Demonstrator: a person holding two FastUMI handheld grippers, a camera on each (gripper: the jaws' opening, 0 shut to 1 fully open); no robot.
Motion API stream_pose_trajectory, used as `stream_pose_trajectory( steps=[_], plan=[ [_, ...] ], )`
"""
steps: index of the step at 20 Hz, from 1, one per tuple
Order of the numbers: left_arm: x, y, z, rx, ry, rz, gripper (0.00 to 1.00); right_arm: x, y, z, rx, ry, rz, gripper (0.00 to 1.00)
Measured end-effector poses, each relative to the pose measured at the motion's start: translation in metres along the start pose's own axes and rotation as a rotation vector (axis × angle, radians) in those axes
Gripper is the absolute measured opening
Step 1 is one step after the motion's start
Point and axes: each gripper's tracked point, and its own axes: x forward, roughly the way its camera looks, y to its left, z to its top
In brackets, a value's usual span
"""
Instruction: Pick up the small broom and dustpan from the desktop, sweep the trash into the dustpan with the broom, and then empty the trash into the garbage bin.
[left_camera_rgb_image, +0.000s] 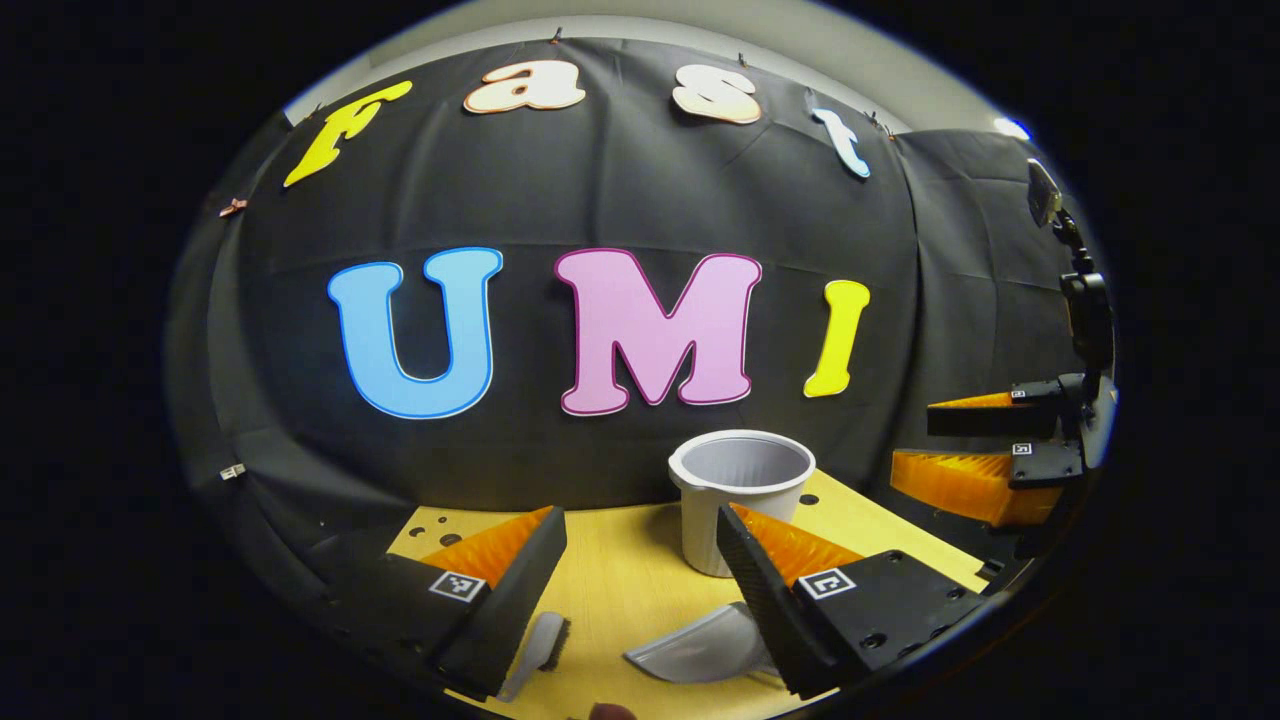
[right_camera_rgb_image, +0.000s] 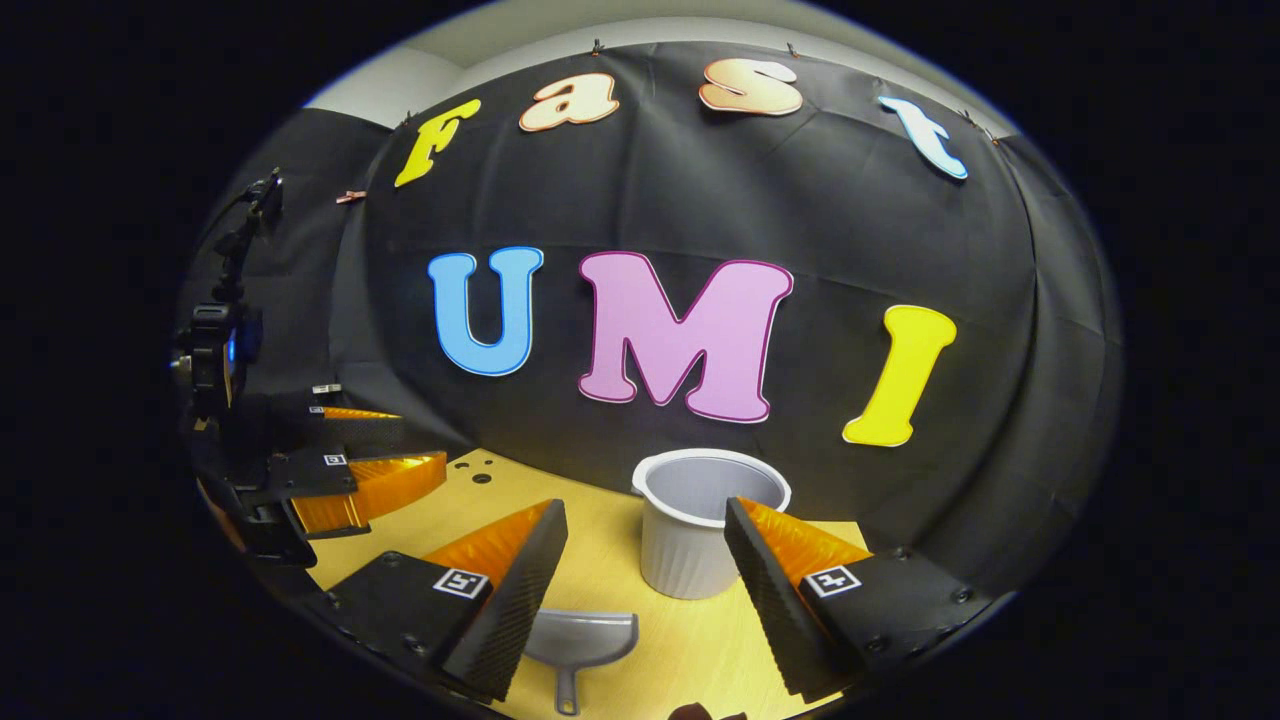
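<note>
Partly hidden at six o'clock behind the released left gripper (left_camera_rgb_image: 640, 590), the small grey broom (left_camera_rgb_image: 535, 650) and grey plastic dustpan (left_camera_rgb_image: 695, 650) lie on the wooden desktop (left_camera_rgb_image: 620, 580). The right gripper (right_camera_rgb_image: 645, 590) is also released; the white ribbed bin (right_camera_rgb_image: 705, 530) stands at twelve o'clock from the dustpan. No readable labels.

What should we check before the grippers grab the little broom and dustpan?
1. Left gripper open: ok.
2. Right gripper open: ok.
3. Dustpan lying free on the desktop, nothing holding it: ok.
4. Broom lying near the left gripper, not yet between its fingers: not ok.
5. Garbage bin upright, mouth open: ok.
6. Trash to sweep found: cannot tell.
</note>
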Motion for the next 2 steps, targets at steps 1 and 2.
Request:
stream_pose_trajectory(
  steps=[1,2],
  plan=[
    [0.0004,-0.0048,0.0017,-0.005,-0.005,-0.002,0.98,-0.0007,-0.0026,-0.0008,0.0,-0.001,-0.002,0.98],
    [0.0011,-0.0081,0.0001,-0.008,0.002,0.0,0.98,-0.0019,-0.005,-0.0019,0.001,0.001,-0.002,0.98]
  ],
)
